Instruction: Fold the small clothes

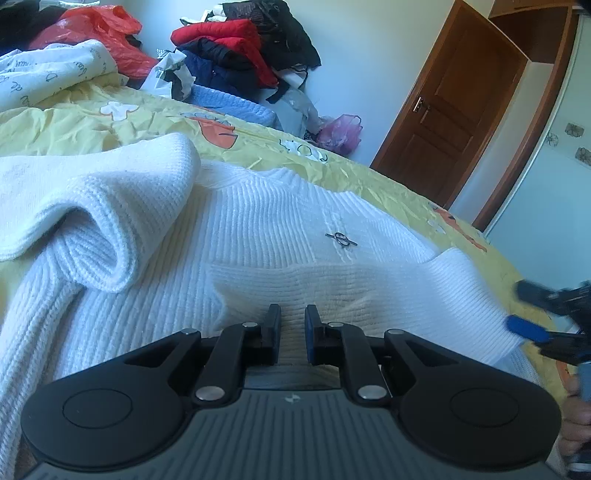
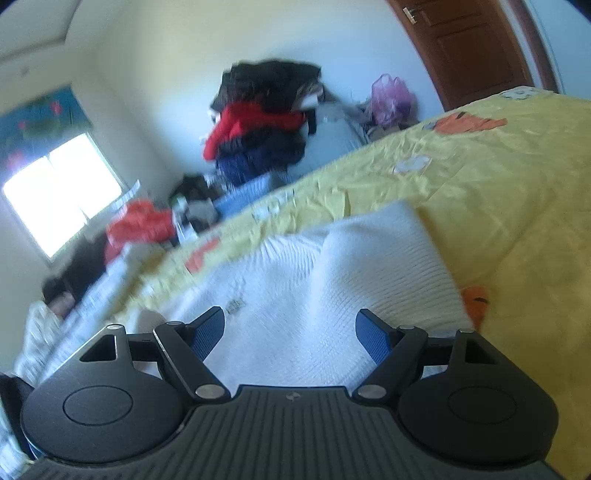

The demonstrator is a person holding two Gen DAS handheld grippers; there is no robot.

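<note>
A white ribbed knit sweater lies on a yellow bedspread, one sleeve folded over at the left. It has a small dark emblem on the chest. My left gripper is low over the sweater's near edge, its jaws a narrow gap apart with knit fabric between them. My right gripper is open above the sweater and holds nothing. It also shows at the right edge of the left wrist view, next to the sweater's right sleeve.
A pile of red, black and navy clothes and a pink bag lie past the bed by the wall. A brown door stands at the right. A red plastic bag and printed white fabric lie at the far left.
</note>
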